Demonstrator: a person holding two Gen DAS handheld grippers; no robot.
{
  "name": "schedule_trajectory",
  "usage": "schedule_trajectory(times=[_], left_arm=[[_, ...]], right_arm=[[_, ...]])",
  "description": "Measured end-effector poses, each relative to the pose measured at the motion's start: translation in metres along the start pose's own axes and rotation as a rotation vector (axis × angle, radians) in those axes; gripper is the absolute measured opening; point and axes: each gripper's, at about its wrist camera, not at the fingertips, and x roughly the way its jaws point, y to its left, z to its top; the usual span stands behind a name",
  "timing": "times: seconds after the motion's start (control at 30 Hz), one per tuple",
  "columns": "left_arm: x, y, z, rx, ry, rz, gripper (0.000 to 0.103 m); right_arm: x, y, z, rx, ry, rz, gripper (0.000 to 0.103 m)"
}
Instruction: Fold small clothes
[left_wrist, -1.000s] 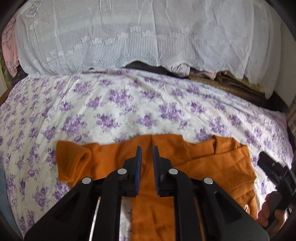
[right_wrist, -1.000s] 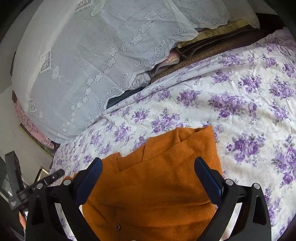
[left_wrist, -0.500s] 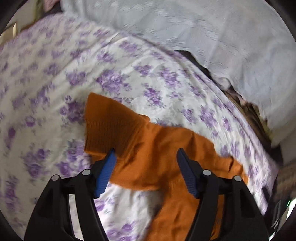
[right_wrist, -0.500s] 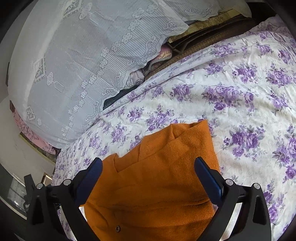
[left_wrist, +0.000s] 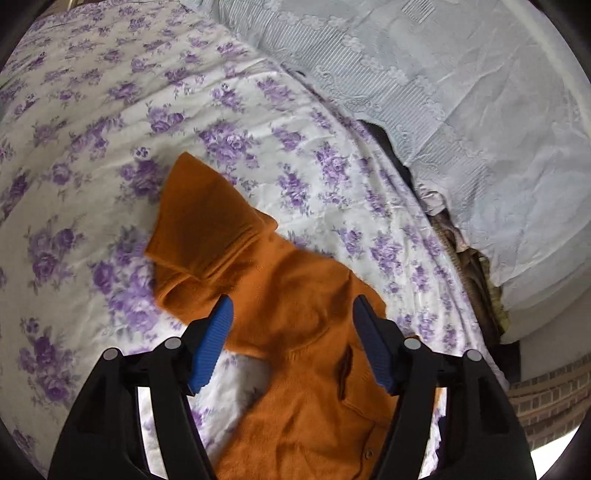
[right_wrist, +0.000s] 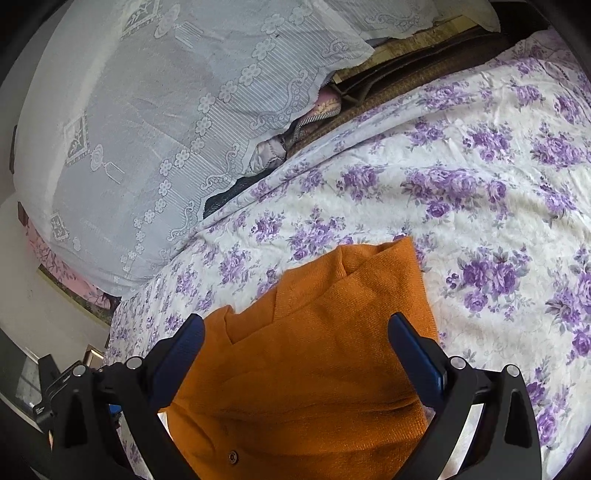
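Orange knit cardigan (left_wrist: 295, 332) lies on the floral bedsheet (left_wrist: 92, 110), partly folded. Buttoned front faces up; one button (right_wrist: 232, 457) shows near the right gripper's base.

Left wrist view: left gripper (left_wrist: 291, 332) hangs over the garment, jaws spread wide, nothing between them. A sleeve (left_wrist: 207, 221) runs out toward 11 o'clock from the body, its cuff end lying on the sheet, a bulky fold where it meets the shoulder. A gap of bare sheet shows under the sleeve at about 7 o'clock, so the sleeve stands off from the body and is not yet laid over it.

Right wrist view: right gripper (right_wrist: 295, 343) also spread, empty, poised above the other side of the garment. Here the sleeve or side panel (right_wrist: 384, 273) looks already turned in, giving a straight edge running toward 1 o'clock. Whether the pads touch the knit cannot be told from either view.

Lace cover (right_wrist: 147, 110) over stacked bedding sits at 12 to 10 o'clock, well apart from the work.

Judged step: one side folded in, the left-hand sleeve next. The move calls for the left gripper to close on the cuff end at 11 o'clock and carry it across the chest toward 4 o'clock, laying it flat. Right gripper could pin the body so the loose knit does not drag.
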Motion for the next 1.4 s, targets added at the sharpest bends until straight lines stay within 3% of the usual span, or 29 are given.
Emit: schedule_trajectory(times=[0.1,0.17,0.27,0.37,0.43,0.47,0.5,0.57,0.73,0.87,1.07,1.4], left_arm=[[0.018,0.016,0.009,-0.159,0.023,-0.049,0.061],[0.019,0.022,0.019,-0.220,-0.045,-0.026,0.061],[0.014,0.031,0.028,-0.274,-0.138,0.004,0.061],[0.013,0.037,0.036,-0.262,-0.170,0.059,0.061],[0.020,0.048,0.046,-0.251,-0.150,0.102,0.042],[0.024,0.055,0.050,-0.249,-0.125,0.108,0.019],[0.028,0.064,0.054,-0.254,-0.088,0.101,0.010],[0.024,0.079,0.055,-0.263,-0.069,0.066,0.006],[-0.008,0.044,0.052,-0.017,-0.109,0.117,0.006],[-0.039,-0.028,0.032,0.282,-0.142,0.093,0.006],[-0.045,-0.119,-0.017,0.561,-0.132,0.036,0.006],[0.017,-0.184,-0.100,0.741,0.013,0.011,0.006]], right_arm=[[0.000,-0.001,0.001,0.006,-0.005,-0.001,0.100],[0.002,-0.004,0.000,0.016,0.001,-0.004,0.100],[0.003,-0.005,0.000,0.017,0.003,-0.005,0.100],[0.004,-0.006,0.000,0.014,0.005,-0.012,0.100],[0.006,-0.006,0.000,0.011,0.009,-0.015,0.100],[0.006,-0.005,0.000,0.006,0.006,-0.020,0.100],[0.006,-0.004,0.000,-0.002,0.000,-0.025,0.100],[0.003,-0.001,0.000,-0.024,-0.022,-0.040,0.100],[0.000,0.004,0.001,-0.048,-0.029,-0.039,0.100],[-0.005,0.004,0.003,-0.042,-0.034,-0.029,0.100],[-0.014,0.003,0.008,-0.029,-0.047,-0.007,0.100],[-0.039,-0.018,0.028,0.065,-0.106,0.024,0.100]])
